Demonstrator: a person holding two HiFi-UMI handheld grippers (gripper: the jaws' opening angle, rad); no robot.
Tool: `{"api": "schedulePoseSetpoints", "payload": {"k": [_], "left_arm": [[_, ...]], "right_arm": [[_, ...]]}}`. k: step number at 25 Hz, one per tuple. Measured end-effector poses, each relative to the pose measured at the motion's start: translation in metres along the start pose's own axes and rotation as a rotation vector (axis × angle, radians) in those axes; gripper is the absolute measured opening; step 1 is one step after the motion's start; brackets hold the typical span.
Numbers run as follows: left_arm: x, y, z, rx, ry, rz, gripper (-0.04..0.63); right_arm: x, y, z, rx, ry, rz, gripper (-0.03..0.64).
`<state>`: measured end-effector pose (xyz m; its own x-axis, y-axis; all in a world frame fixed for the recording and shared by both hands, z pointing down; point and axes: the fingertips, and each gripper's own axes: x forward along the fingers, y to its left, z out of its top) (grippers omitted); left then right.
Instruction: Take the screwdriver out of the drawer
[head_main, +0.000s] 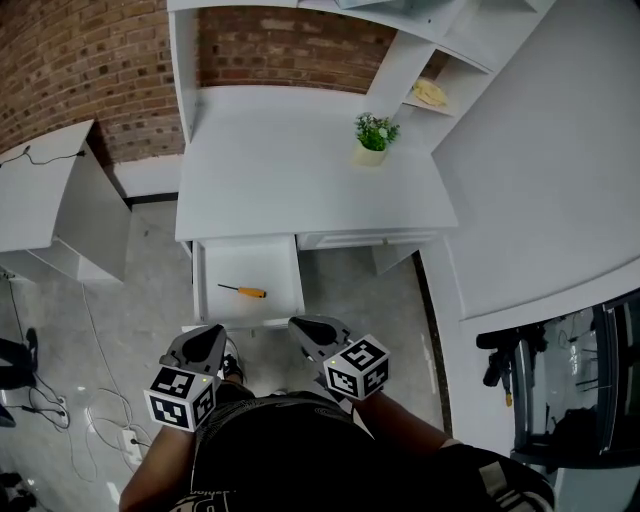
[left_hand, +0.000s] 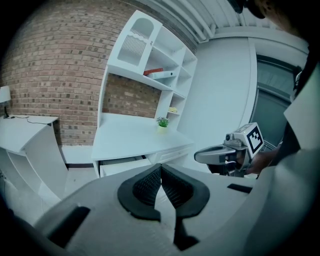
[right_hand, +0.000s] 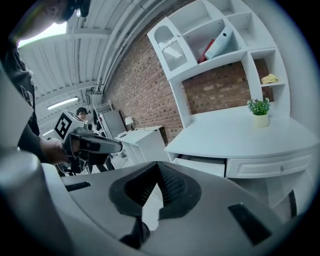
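A screwdriver (head_main: 243, 291) with an orange handle and a thin dark shaft lies flat in the open left drawer (head_main: 250, 262) of the white desk (head_main: 300, 170). Both grippers hang in front of the drawer, below its front edge and apart from it. My left gripper (head_main: 212, 336) is shut, its ribbed pads (left_hand: 150, 184) meeting at the tip with nothing between them. My right gripper (head_main: 300, 325) is shut and empty too, ribbed pads (right_hand: 172, 185) together. The gripper views show the drawer (left_hand: 122, 165) (right_hand: 202, 165) only from the side, so its inside is hidden there.
A small potted plant (head_main: 372, 135) stands on the desk's right side, a yellow object (head_main: 430, 92) on a shelf behind it. The right drawer (head_main: 365, 239) is closed. A white side table (head_main: 50, 190) stands left; cables (head_main: 100, 400) lie on the floor.
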<state>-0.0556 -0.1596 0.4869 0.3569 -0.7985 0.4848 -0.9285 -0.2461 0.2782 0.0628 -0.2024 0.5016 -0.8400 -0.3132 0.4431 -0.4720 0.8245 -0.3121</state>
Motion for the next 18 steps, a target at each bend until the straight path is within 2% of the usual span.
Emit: {"api": "schedulePoseSetpoints", "payload": {"k": [12,18], "left_arm": [[0.045,0.086,0.03,-0.002,0.047,-0.068,0.018],[0.064,0.12,0.028,0.019,0.103,-0.12,0.018]], "right_arm": [[0.078,-0.035,0.033,-0.024,0.085,-0.087,0.006],[0.121,-0.052,0.034,-0.052,0.157,-0.135,0.006]]}}
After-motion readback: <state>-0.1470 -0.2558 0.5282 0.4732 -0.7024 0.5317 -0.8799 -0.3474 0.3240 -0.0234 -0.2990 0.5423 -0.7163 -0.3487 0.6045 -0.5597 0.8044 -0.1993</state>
